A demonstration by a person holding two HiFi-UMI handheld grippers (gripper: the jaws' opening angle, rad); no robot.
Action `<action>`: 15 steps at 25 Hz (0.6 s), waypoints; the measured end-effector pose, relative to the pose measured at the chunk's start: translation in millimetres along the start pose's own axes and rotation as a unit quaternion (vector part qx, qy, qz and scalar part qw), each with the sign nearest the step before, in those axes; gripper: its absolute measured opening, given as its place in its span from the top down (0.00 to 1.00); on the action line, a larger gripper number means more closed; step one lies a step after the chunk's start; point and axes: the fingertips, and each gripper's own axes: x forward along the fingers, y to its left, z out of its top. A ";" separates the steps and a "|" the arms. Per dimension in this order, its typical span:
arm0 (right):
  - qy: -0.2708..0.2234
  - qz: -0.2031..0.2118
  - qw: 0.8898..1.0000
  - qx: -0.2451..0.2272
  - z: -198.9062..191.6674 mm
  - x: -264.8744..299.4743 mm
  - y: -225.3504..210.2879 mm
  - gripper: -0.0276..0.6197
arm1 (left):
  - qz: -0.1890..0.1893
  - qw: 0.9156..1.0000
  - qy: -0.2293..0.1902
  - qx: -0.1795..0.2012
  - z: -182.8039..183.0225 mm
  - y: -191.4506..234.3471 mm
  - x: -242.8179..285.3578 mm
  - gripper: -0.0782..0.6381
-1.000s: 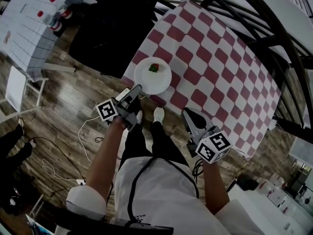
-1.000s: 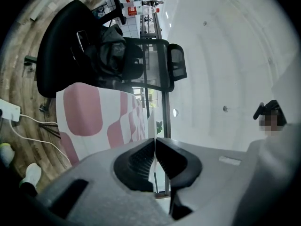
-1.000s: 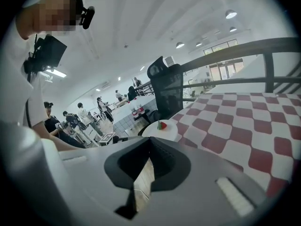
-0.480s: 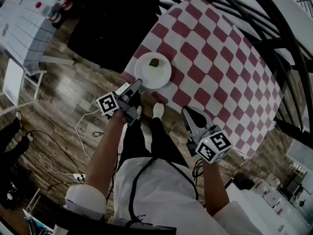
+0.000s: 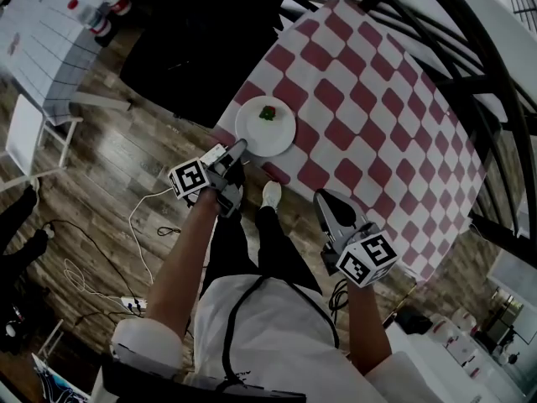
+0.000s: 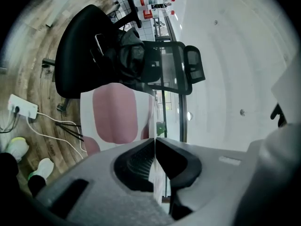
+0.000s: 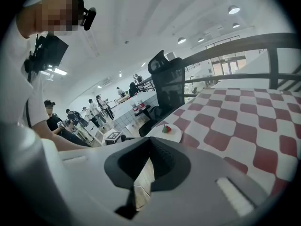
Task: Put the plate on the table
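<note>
Plate [image 5: 273, 133] white, round, red-green bit [image 5: 267, 113] centred; left claw [image 5: 240, 144] grips rim; right claw [image 5: 322, 196] clenched.

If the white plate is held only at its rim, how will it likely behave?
The plate looks rigid and thin, so it probably stays flat. Held by the left gripper at one edge, it may tilt, and the small red-green item could slide.

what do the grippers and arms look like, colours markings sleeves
The left gripper and right gripper have grey plastic bodies with black ribbed pads that taper to a point. Each carries a white cube printed with black square markers. The person wears a white short-sleeved shirt, with a thin black cord running down its front.
</note>
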 end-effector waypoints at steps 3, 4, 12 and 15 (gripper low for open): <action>-0.006 0.003 1.000 0.000 5.1 3.5 1.4 0.94 | 0.048 0.999 0.001 0.015 6.0 14.8 -3.8 0.87; -0.007 0.005 1.000 -0.001 6.1 4.3 2.5 0.95 | 0.057 0.998 -0.001 0.015 6.5 15.3 -3.7 0.87; -0.016 0.013 1.000 -0.007 14.8 5.3 5.6 0.95 | 0.130 0.991 -0.014 0.016 11.2 20.1 -2.8 0.87; -0.017 0.013 1.000 -0.005 12.5 0.7 7.7 0.95 | 0.156 0.988 -0.008 0.019 6.7 23.8 -5.1 0.86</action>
